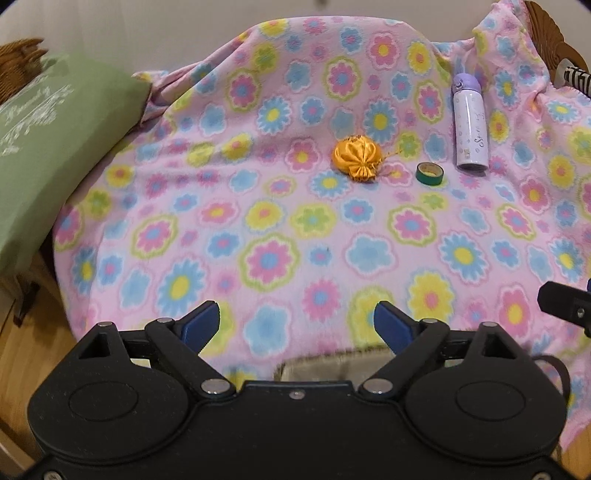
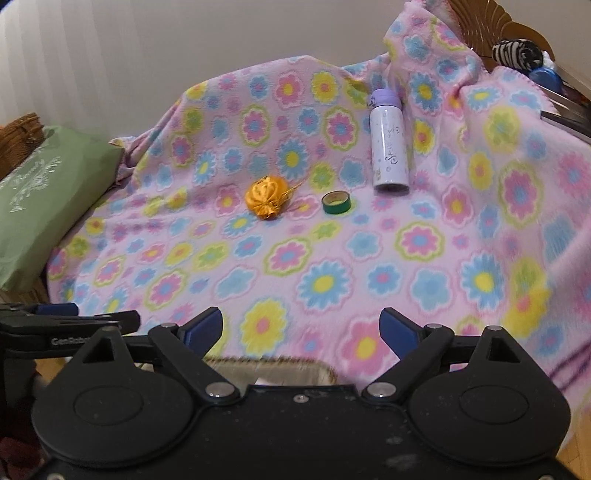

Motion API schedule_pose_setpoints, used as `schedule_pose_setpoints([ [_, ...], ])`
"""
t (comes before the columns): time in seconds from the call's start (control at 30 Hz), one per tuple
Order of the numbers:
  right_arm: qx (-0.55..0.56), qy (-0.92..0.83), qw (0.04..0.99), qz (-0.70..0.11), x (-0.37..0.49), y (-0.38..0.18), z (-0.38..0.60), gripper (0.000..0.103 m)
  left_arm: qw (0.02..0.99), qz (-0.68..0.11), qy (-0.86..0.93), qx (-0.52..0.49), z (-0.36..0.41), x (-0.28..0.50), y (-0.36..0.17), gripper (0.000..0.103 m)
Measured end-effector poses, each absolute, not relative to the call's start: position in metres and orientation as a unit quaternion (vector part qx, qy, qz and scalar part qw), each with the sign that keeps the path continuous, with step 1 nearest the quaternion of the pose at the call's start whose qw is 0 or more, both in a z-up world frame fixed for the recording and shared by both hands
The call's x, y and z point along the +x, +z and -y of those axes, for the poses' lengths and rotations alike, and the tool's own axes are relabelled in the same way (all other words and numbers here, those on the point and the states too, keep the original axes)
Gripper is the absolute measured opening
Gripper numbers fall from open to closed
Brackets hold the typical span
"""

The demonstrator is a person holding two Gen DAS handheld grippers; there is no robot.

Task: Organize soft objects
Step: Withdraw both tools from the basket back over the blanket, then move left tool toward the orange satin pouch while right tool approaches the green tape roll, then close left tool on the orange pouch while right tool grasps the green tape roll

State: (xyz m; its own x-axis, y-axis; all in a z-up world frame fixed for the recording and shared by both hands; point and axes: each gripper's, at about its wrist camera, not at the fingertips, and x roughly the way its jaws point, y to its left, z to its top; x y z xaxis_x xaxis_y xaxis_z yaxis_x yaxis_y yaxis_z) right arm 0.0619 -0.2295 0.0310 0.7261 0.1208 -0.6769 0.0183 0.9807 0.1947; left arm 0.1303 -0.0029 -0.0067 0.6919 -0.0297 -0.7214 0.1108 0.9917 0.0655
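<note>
A pink flowered fleece blanket (image 1: pixel 295 229) (image 2: pixel 332 258) covers the seat. On it lie an orange satin pouch (image 1: pixel 356 157) (image 2: pixel 266 197), a green tape roll (image 1: pixel 430 173) (image 2: pixel 335 202) and a lilac bottle (image 1: pixel 470 129) (image 2: pixel 388 147). A green pillow (image 1: pixel 48 147) (image 2: pixel 48 192) leans at the left. My left gripper (image 1: pixel 297 323) is open and empty above the blanket's near edge. My right gripper (image 2: pixel 301 328) is open and empty too. A grey-brown furry piece (image 1: pixel 332 363) (image 2: pixel 266 369) lies just under both grippers.
Wicker furniture (image 1: pixel 18 62) (image 2: pixel 22 133) stands behind the pillow. A wooden chair back (image 2: pixel 517 26) with a striped object (image 2: pixel 517 51) is at the far right. Wooden floor (image 1: pixel 22 354) shows at lower left. The other gripper shows at the right edge (image 1: pixel 565 306) and at the left edge (image 2: pixel 55 325).
</note>
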Motion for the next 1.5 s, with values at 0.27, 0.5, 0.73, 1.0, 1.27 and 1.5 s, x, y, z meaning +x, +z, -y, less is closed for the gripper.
schedule_pose_setpoints([
  [0.27,0.075,0.006,0.92,-0.384,0.138,0.003,0.239,0.095,0.918,-0.39,-0.062,0.04,0.007,0.188,-0.023,0.088],
  [0.5,0.051,0.01,0.92,-0.387,0.209,-0.02,0.244,0.095,0.925,-0.367,-0.085,0.053,0.02,0.238,-0.038,0.088],
  [0.73,0.034,0.012,0.929,-0.369,0.274,-0.051,0.242,0.095,0.927,-0.358,-0.096,0.064,0.034,0.287,-0.061,0.089],
  [1.0,0.001,0.002,0.931,-0.365,0.339,-0.082,0.238,0.08,0.93,-0.347,-0.108,0.05,0.041,0.319,-0.079,0.089],
  [1.27,0.017,-0.004,0.928,-0.372,0.371,-0.107,0.241,0.071,0.933,-0.336,-0.124,0.036,0.047,0.337,-0.086,0.09],
  [1.5,0.045,-0.005,0.934,-0.354,0.372,-0.11,0.25,0.049,0.942,-0.304,-0.142,0.026,0.064,0.356,-0.082,0.095],
])
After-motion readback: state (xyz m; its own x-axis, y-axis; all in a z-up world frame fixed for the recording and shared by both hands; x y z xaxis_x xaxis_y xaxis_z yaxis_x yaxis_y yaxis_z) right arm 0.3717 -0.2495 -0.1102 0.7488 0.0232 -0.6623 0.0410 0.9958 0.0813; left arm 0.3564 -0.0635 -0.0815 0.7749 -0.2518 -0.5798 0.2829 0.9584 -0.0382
